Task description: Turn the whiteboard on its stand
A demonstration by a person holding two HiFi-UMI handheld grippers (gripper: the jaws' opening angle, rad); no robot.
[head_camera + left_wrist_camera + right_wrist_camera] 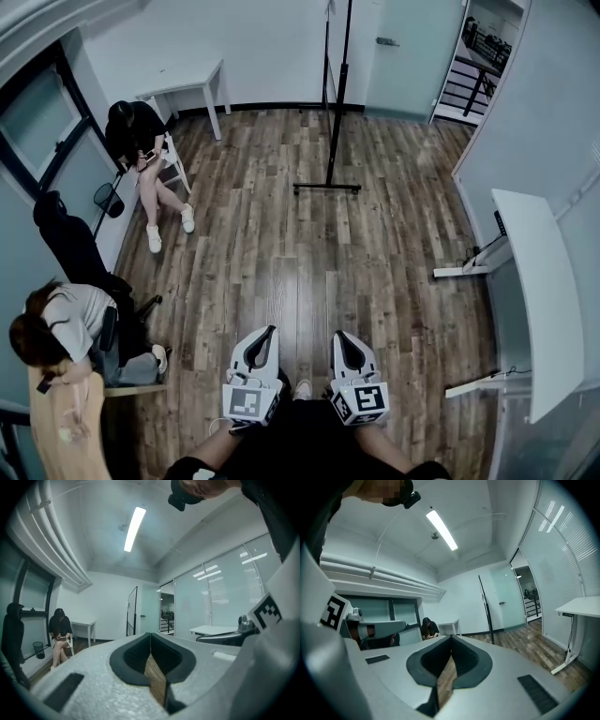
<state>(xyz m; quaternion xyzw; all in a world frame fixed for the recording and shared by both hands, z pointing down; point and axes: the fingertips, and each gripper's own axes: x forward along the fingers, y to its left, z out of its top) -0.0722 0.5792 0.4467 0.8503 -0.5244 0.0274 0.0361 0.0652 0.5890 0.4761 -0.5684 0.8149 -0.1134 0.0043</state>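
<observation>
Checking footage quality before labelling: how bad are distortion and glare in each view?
Head view: fisheye bows the walls, but the edge-on whiteboard is sharp. Left gripper view: dark rounded corners, ceiling light blown out. Right gripper view: same vignette, ceiling light glaring.

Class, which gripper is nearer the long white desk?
Right. The right gripper is closer to the white desk, not touching it; the left gripper is farther off, beyond the right one.

This is looking like an office: a white counter [539, 281] is standing by glass partitions [225, 597], a whiteboard [338, 94] is standing mid-floor, a strip light [134, 528] is glowing, and a person [141, 150] is sitting nearby.
</observation>
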